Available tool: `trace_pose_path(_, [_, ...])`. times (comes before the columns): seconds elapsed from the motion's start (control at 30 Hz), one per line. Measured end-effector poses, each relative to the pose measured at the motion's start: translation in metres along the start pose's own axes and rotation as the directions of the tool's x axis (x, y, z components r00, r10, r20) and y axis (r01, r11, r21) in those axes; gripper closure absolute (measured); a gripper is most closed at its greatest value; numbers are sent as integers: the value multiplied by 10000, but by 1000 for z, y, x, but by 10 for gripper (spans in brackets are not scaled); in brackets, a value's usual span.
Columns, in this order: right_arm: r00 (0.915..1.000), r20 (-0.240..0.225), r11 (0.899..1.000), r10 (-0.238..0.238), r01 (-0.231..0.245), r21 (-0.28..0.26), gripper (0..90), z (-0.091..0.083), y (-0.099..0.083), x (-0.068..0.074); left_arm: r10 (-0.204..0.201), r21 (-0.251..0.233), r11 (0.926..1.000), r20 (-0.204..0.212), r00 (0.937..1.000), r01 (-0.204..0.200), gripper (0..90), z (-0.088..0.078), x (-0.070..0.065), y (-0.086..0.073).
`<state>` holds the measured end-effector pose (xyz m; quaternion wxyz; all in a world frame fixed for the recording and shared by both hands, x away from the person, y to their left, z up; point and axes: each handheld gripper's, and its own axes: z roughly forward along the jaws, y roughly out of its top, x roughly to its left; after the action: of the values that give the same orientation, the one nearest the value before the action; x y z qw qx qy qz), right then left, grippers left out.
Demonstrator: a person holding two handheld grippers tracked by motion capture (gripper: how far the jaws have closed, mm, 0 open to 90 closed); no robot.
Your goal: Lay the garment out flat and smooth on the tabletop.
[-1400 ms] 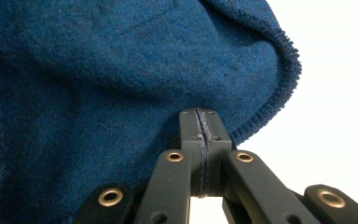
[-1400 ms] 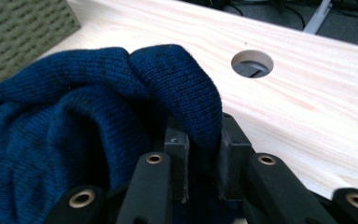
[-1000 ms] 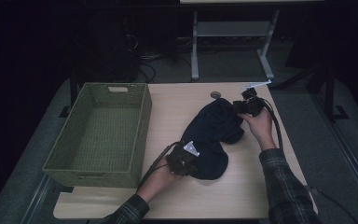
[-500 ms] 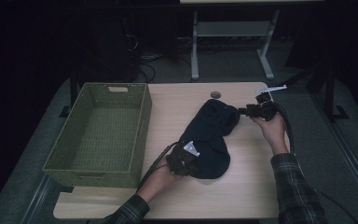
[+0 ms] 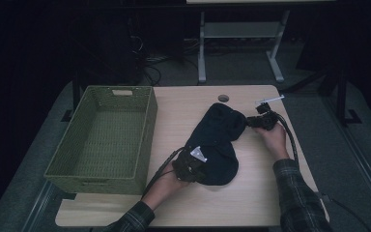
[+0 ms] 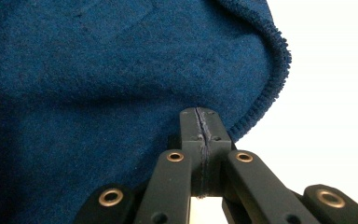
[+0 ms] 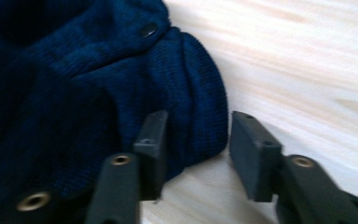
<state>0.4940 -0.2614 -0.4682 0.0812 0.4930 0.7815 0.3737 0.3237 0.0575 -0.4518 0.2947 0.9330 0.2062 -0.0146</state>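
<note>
High view: dark blue garment [image 5: 216, 142] lies lengthwise from near-left to far-right.

Lab or test room, dim. Pale wood worktop [image 5: 251, 208] with cable hole [image 5: 223, 98], loose cables [image 5: 147, 72] on grey floor [image 5: 367, 145], bare metal table frame [image 5: 241, 43] behind.

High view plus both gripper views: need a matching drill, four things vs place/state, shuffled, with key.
1. dark blue fleece garment
2. green woven basket
3. left gripper
4. right gripper

A. jaws apart around a ribbed edge, just been closing
B. empty, at the table's left
C. spread mid-table between both hands
D. pinched shut on a hem

Pairs: 1-C, 2-B, 3-D, 4-A
</note>
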Motion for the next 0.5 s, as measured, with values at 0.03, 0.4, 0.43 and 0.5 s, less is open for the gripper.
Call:
trace_pose_path(0.03, [10000, 4, 10000, 21, -21, 64, 621, 1, 0, 1, -21, 4, 10000, 1, 10000, 21, 897, 0, 0, 0])
trace_pose_path(0.4, [9975, 518, 9987, -483, 474, 187, 811, -8, 4, 14, -1, 21, 10000, -8, 10000, 1, 898, 0, -1, 0])
trace_pose_path(0.43, [9970, 571, 9986, -529, 524, 101, 814, -13, 6, 16, -1, 19, 10000, -4, 10000, 1, 898, 0, -1, 0])
trace_pose_path(0.5, [9951, 760, 9978, -630, 645, -170, 819, -28, 12, 19, 7, 21, 10000, -12, 10000, -7, 897, 0, -1, 0])
